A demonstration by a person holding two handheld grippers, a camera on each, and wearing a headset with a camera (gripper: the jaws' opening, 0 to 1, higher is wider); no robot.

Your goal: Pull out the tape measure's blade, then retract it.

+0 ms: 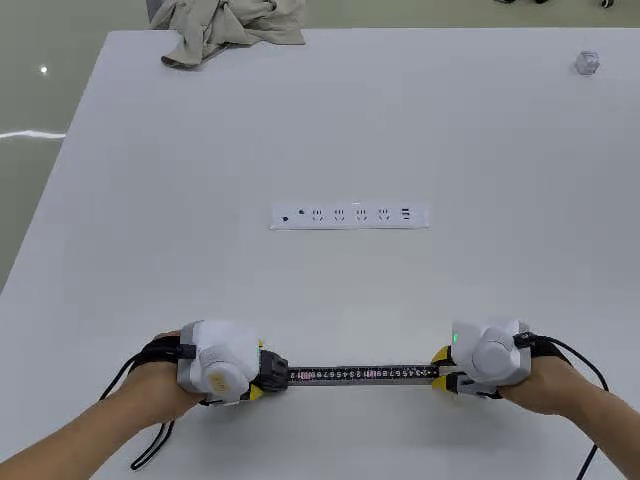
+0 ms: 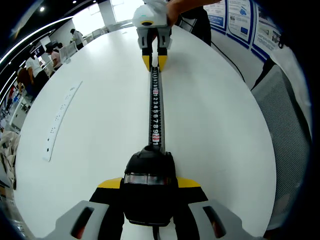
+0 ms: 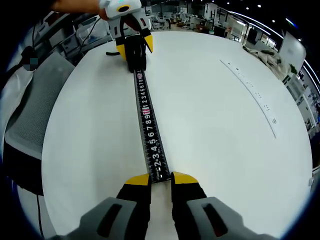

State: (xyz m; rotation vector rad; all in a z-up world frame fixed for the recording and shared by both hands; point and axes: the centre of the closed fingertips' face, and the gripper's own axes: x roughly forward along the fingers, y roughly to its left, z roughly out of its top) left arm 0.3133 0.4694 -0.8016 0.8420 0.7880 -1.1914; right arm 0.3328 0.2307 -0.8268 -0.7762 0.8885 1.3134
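Observation:
The tape measure's black case (image 2: 150, 185) sits between the yellow-tipped fingers of my left gripper (image 2: 150, 182), which is shut on it; in the head view that case (image 1: 272, 372) is at the front left of the white table. Its blade (image 1: 362, 374) is pulled out to the right, numbers up, lying just above the tabletop. My right gripper (image 1: 440, 372) is shut on the blade's end (image 3: 159, 176), its yellow fingertips (image 3: 136, 180) pinching the tip. Looking along the blade (image 2: 156, 100), the right gripper (image 2: 154, 59) faces my left one; the left gripper (image 3: 133, 49) appears far up the blade (image 3: 147, 125).
A white power strip (image 1: 350, 215) lies across the middle of the table (image 1: 480, 130). A crumpled beige cloth (image 1: 225, 28) sits at the far edge, and a small clear object (image 1: 587, 63) at the far right. Black cables trail from both hands.

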